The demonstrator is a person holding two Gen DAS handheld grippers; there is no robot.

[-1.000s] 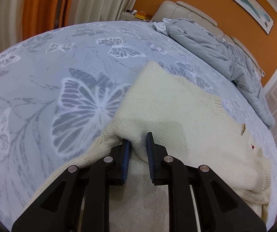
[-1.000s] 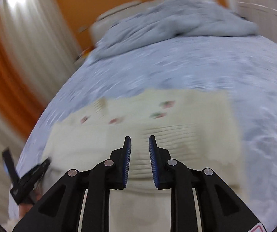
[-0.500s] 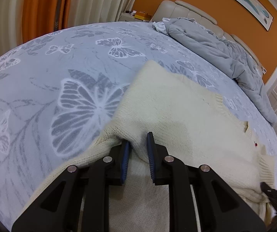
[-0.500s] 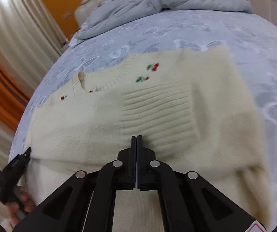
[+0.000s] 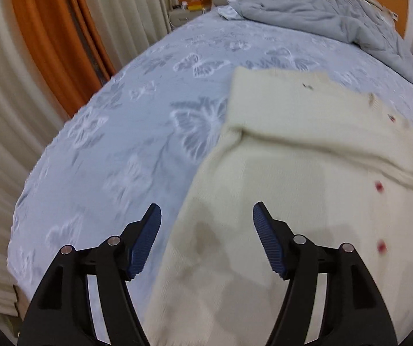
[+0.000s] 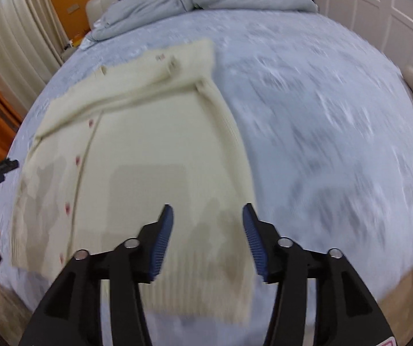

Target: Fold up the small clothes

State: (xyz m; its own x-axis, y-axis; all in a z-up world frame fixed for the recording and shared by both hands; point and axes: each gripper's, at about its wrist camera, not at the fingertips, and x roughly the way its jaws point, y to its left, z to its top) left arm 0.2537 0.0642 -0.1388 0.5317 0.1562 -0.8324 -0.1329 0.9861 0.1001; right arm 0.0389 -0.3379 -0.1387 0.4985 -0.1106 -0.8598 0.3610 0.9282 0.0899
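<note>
A cream knitted cardigan (image 5: 307, 173) lies flat on the bed (image 5: 137, 132), over its blue-grey butterfly-patterned bedspread, toward the near edge of the bed. Its far part is folded over toward the near part, making a thick fold line across the garment, and small red buttons (image 5: 378, 186) run along the front below that fold; in the right wrist view the same buttons (image 6: 77, 160) follow the placket near the garment's left side. The left gripper (image 5: 206, 230) hovers above the cardigan's left edge with its jaws spread wide, having just been opening, and nothing sits between the blue pads. The right gripper (image 6: 208, 230) hangs over the ribbed hem at the near right corner of the cardigan, its jaws likewise parted after just opening, with no cloth pinched. A crumpled grey duvet (image 5: 321, 14) is bunched at the head of the bed, well apart from the cardigan. Orange and cream curtains (image 5: 48, 43) hang beyond the bed's left side.
</note>
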